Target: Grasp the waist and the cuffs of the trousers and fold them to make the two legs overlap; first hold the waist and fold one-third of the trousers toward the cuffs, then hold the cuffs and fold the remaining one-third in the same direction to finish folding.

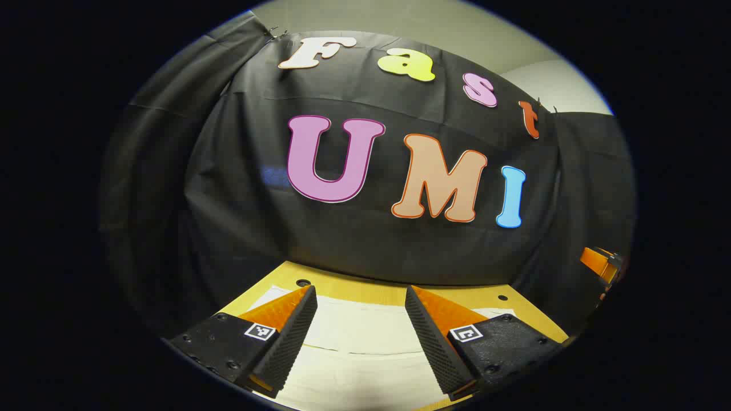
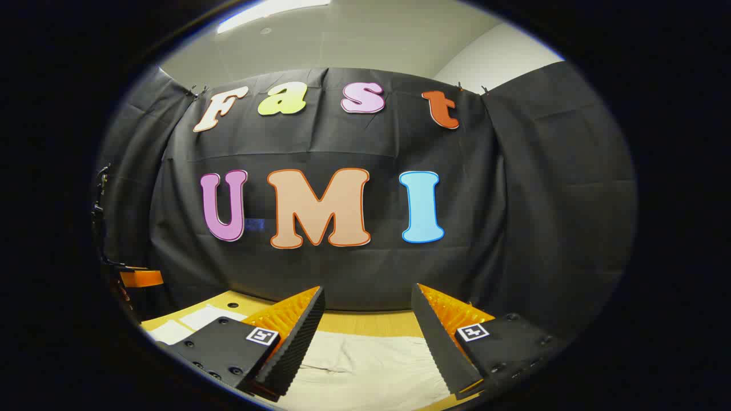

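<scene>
Above trousers (image 1: 365, 365): both grippers level, agape.

The trousers (image 1: 365, 342) are a plain cream, off-white with no print, lying pale against the tabletop (image 1: 365, 292), which is a warm yellow wood tone dotted with a few small dark holes. Behind the tabletop the booth's wall (image 2: 354, 274) is matte black cloth, and above that cloth the ceiling (image 2: 354, 40) is a flat greyish white.
</scene>
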`<state>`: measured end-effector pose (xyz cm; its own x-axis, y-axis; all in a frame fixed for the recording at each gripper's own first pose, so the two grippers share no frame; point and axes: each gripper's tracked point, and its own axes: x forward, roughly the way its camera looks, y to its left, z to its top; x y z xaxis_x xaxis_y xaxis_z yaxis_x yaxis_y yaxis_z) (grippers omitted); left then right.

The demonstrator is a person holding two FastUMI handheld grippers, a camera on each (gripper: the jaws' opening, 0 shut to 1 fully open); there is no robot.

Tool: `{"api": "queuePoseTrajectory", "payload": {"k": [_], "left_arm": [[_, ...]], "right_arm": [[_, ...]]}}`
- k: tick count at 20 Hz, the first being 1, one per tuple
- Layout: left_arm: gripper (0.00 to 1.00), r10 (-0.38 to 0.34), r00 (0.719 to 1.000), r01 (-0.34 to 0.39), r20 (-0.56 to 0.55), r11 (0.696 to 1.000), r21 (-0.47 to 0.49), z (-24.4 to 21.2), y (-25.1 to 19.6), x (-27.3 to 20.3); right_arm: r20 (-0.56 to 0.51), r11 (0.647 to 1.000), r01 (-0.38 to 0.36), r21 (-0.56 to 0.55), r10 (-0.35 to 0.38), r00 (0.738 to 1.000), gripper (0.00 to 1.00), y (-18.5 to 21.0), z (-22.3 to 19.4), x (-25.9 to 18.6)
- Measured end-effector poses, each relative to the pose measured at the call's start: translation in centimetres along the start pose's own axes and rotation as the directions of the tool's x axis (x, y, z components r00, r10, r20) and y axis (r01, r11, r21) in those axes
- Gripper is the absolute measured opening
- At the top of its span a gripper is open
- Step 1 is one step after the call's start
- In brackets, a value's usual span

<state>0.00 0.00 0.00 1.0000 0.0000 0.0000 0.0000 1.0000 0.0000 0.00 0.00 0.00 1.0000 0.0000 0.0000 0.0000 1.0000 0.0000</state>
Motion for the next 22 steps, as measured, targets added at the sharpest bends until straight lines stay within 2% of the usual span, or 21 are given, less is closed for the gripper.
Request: {"api": "queuePoseTrajectory", "payload": {"k": [17,22], "left_arm": [[0.95,-0.022,0.999,0.022,-0.039,1.000,0.012,-1.4,1.0,-0.7],[0.95,-0.026,0.992,0.030,-0.127,0.999,0.035,-4.7,2.7,-1.1]], "right_arm": [[-0.011,1.000,0.017,-0.011,-0.017,1.000,0.98,0.5,-0.4,-0.9],[-0.024,1.000,0.016,-0.007,-0.016,1.000,0.98,1.4,-0.8,-0.9]]}}
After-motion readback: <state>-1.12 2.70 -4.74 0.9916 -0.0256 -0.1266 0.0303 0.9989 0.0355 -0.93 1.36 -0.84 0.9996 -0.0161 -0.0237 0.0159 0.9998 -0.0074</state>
